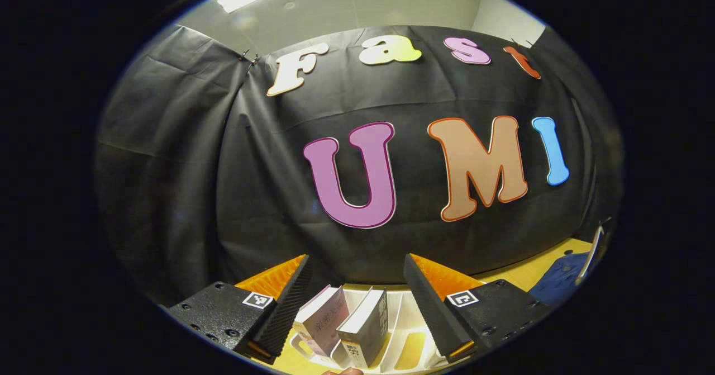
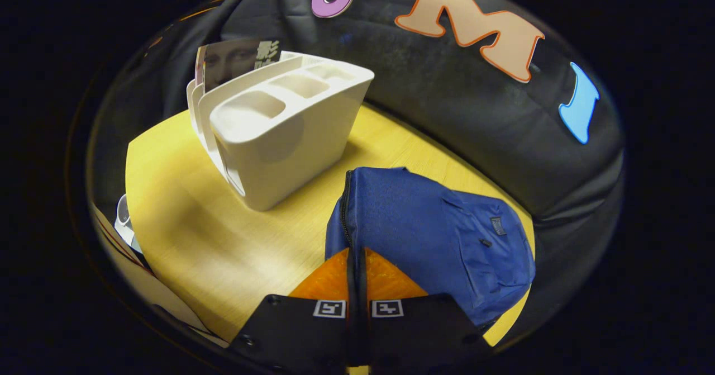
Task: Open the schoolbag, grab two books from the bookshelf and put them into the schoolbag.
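Two books stand in the white bookshelf, and the left gripper hangs above them, jaws wide apart. The right gripper, jaws pressed together, sits at the zipper edge of the blue schoolbag.

The blue schoolbag lies zipped on the table, at four o'clock from the white bookshelf; two books stand tilted inside it.

— What colour is the schoolbag at the lower right of the right gripper view?
— Deep blue, with a dark zipper along its left edge.
— And the bookshelf at the upper left?
— Plain cream-white, on a pale yellow wood-grain counter.
— The books in the left gripper view?
— One book has a pinkish cover, the other book a dark one with white page edges.
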A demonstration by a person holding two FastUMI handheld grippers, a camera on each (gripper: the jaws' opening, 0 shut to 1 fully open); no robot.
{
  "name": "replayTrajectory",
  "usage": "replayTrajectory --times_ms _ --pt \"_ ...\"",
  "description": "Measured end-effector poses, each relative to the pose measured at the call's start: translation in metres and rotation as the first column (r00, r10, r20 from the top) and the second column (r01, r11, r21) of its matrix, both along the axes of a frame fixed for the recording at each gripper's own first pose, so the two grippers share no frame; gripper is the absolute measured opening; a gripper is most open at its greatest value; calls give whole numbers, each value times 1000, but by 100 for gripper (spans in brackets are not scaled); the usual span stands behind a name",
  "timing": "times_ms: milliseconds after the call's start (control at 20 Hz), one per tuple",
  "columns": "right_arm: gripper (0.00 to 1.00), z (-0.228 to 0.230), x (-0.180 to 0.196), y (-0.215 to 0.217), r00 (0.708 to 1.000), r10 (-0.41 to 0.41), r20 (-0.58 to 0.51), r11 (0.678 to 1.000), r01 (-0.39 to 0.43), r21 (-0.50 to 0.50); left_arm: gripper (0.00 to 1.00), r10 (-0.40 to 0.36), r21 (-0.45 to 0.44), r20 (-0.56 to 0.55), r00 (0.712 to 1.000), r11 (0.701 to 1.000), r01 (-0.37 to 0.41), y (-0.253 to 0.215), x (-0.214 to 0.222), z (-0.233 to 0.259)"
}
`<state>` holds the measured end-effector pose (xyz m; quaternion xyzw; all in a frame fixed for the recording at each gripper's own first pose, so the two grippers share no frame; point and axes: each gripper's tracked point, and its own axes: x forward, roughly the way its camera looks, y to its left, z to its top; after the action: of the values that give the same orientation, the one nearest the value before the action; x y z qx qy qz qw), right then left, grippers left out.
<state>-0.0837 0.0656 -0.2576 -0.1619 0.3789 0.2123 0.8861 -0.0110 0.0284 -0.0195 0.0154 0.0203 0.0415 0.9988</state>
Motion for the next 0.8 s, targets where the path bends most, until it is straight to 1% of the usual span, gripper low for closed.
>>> replayTrajectory --times_ms 50,100,150,200,250,300,350,400,500,650,700,750,800 --pt "5 6 2 -1 1000 -8 6 1000 8 7 99 -6 0 -4 1000 1000 6 -1 0 -1" --pt "2 14 6 -3 1000 -16 15 1000 16 15 93 -14 -1 -12 1000 1000 14 -3 1 -3" --pt "3 23 10 -5 999 -23 30 999 22 25 99 -21 -1 -21 1000 1000 21 -5 2 -6" --pt "3 33 15 -8 998 -32 45 999 30 30 99 -26 1 -30 999 1000 26 -5 1 -9" --pt "3 41 19 -11 997 -39 62 999 37 34 96 -32 4 -40 999 999 32 -6 2 -13" --pt "2 49 24 -14 996 -43 80 998 41 37 96 -40 9 -54 998 999 40 -7 2 -18" --pt "1 57 29 -19 994 -46 98 998 42 38 99 -49 16 -67 997 999 50 -8 3 -23" --pt "4 65 34 -22 992 -47 119 998 43 39 96 -56 27 -82 995 998 58 -8 4 -29" --pt "3 79 44 -29 987 -58 153 998 52 44 96 -67 46 -118 991 996 73 -6 7 -43" --pt "3 93 54 -42 982 -89 166 995 79 61 96 -92 44 -199 976 994 102 -8 13 -73" --pt "1 98 57 -47 981 -95 171 994 86 64 96 -98 36 -228 969 993 109 -8 15 -82" --pt "3 101 58 -51 980 -103 172 994 92 66 97 -106 24 -257 961 993 116 -9 15 -91" --pt "3 104 60 -55 979 -112 171 992 101 69 96 -114 15 -286 951 992 124 -9 15 -102"
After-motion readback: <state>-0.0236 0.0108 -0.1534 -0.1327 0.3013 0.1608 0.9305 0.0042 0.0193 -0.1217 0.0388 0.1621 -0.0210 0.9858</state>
